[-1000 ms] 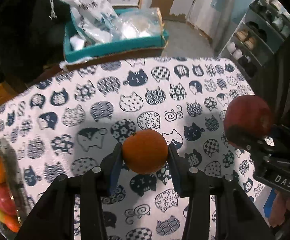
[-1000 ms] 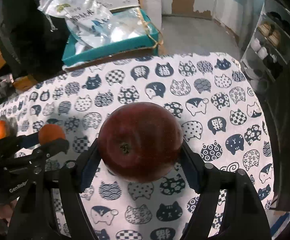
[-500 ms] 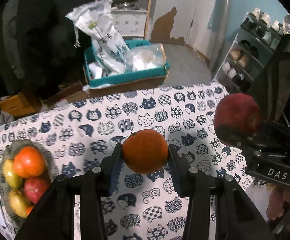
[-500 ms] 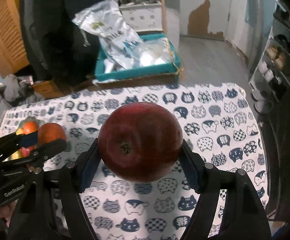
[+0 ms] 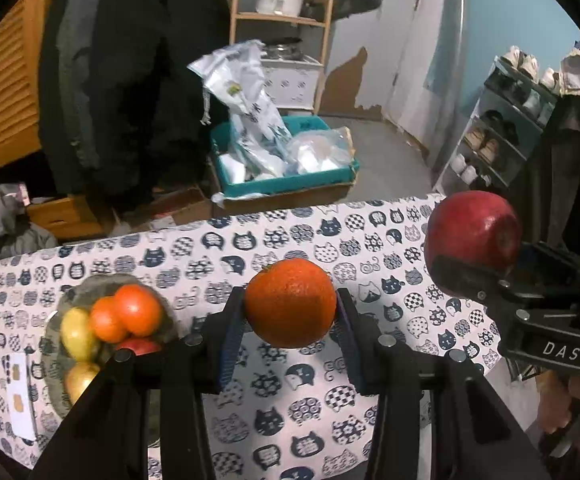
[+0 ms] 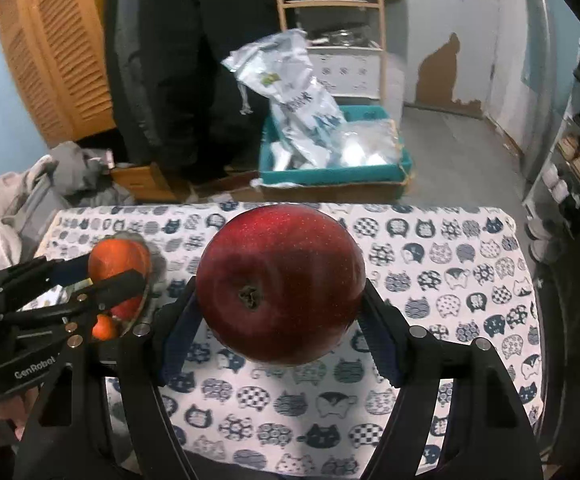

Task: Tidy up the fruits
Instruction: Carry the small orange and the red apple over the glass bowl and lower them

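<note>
My left gripper [image 5: 290, 316] is shut on an orange [image 5: 290, 303] and holds it high above the table. My right gripper [image 6: 280, 316] is shut on a dark red apple [image 6: 280, 284], also held high over the table. The apple shows at the right of the left wrist view [image 5: 474, 232]. The orange shows at the left of the right wrist view [image 6: 118, 258]. A glass fruit bowl [image 5: 70, 300] stands at the table's left end, holding oranges, yellow fruits and a red one.
The table carries a cat-print cloth [image 5: 370, 248]. A white card [image 5: 20, 396] lies by the bowl. Beyond the far edge stand a teal box [image 5: 286, 184] with plastic bags, a wooden shelf [image 5: 282, 20] and a shoe rack [image 5: 502, 136] at the right.
Both grippers have risen and pulled back from the table with their fruits. The fruit bowl and the room beyond have come into view.
</note>
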Tool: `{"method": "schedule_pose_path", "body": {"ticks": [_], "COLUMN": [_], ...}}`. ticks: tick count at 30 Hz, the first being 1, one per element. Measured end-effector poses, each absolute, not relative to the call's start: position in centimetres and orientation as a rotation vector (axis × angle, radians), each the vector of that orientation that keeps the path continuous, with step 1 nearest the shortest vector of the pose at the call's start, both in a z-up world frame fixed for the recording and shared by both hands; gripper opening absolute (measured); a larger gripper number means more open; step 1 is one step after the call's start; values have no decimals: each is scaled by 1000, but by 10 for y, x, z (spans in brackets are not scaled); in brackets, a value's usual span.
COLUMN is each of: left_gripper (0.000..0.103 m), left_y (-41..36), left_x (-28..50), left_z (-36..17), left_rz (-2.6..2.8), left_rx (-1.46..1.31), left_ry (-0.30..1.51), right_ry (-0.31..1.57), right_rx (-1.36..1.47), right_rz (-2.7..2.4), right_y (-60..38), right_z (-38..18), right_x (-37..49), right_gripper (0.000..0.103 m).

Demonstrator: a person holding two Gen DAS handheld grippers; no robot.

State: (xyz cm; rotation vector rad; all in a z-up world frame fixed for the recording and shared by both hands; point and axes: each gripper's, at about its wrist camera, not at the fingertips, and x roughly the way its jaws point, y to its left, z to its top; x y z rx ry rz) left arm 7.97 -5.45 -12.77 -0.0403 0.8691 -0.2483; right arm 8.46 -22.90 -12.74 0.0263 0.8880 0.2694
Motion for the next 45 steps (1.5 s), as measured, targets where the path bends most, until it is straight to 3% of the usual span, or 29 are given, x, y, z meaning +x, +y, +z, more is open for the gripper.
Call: {"method": "schedule_pose_path", "body": {"ticks": [14, 31, 45], "left_gripper": [44, 44, 45], "left_y": [11, 91, 134], "left_x": [58, 42, 65], "left_z": [-119, -127, -183], "left_rz": [-154, -8, 28], "left_rx": [-86, -135, -164], "left_ry": [836, 830, 935], "right_ry": [848, 892, 992], "right_rx": [-24, -80, -106], "right_rz": [390, 526, 565], "right_y": [-165, -69, -11], "right_z": [-105, -125, -168], "right_x": [71, 87, 106], "right_gripper": [74, 74, 74]}}
